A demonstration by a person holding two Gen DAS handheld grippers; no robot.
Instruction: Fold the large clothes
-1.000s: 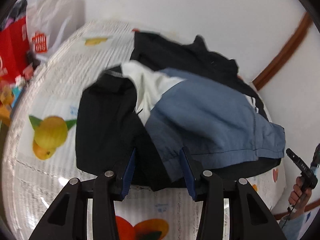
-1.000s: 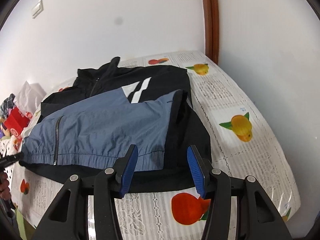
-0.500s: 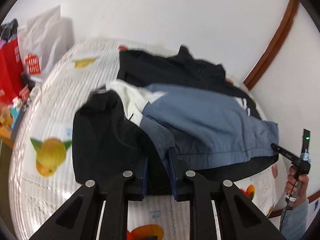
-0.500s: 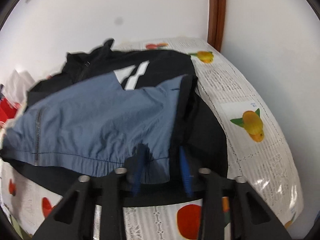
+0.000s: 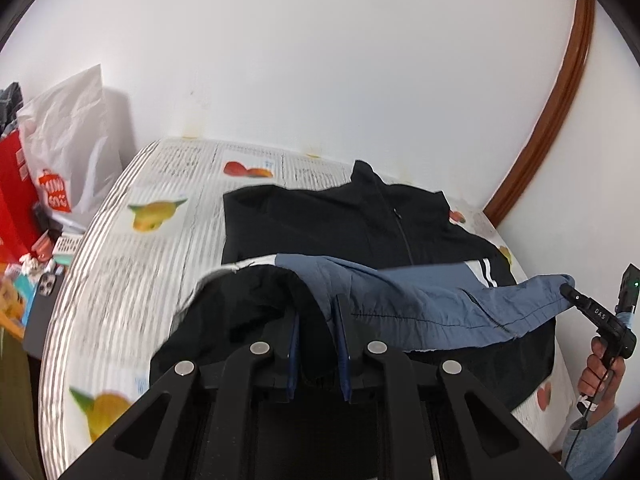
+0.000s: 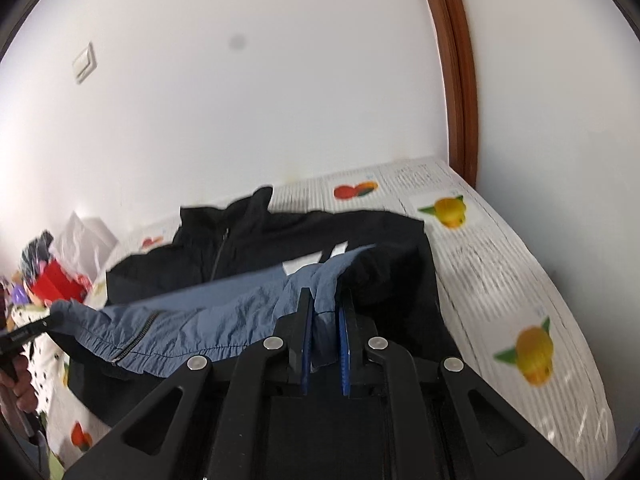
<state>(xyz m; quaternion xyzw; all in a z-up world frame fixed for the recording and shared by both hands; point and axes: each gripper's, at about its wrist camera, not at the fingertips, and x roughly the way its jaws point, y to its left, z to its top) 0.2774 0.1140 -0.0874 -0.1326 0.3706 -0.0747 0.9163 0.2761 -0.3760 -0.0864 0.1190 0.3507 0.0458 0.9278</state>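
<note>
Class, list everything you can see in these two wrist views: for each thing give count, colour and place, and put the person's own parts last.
Jacket: one, black with blue and white panels, on the table, near hem lifted.
Tablecloth: one, white with printed fruit, covering the table.
Plastic bag: one, white with an orange logo, at the table's left end.
Red box: one, red, beside the plastic bag.
Door frame: one, brown, against the white wall.
Wall switch: one, white, on the wall.
Left tool: one, black with blue pads, shut on the hem.
Right tool: one, black with blue pads, shut on the hem.
Right hand: one, gripping the right tool's handle.
</note>
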